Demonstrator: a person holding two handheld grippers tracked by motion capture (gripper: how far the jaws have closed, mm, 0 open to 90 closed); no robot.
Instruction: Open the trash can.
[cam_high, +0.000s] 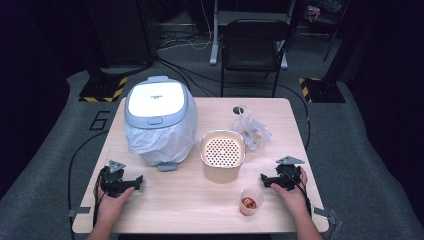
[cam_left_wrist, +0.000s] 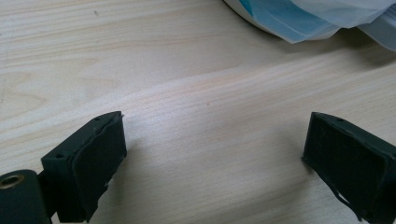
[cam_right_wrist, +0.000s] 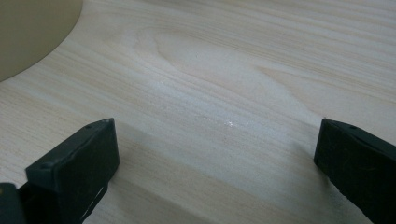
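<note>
Resting apart, grippers (cam_high: 134, 182) (cam_high: 266, 180) wide-jawed.

A black folding chair (cam_high: 255, 47) stands beyond the table's (cam_high: 190, 205) far edge on grey carpet. Cables (cam_high: 175, 42) trail across the floor, and yellow-black striped stand bases (cam_high: 102, 90) sit at both sides.

Small upright cup (cam_high: 249, 201) near right gripper (cam_high: 270, 180)
</note>
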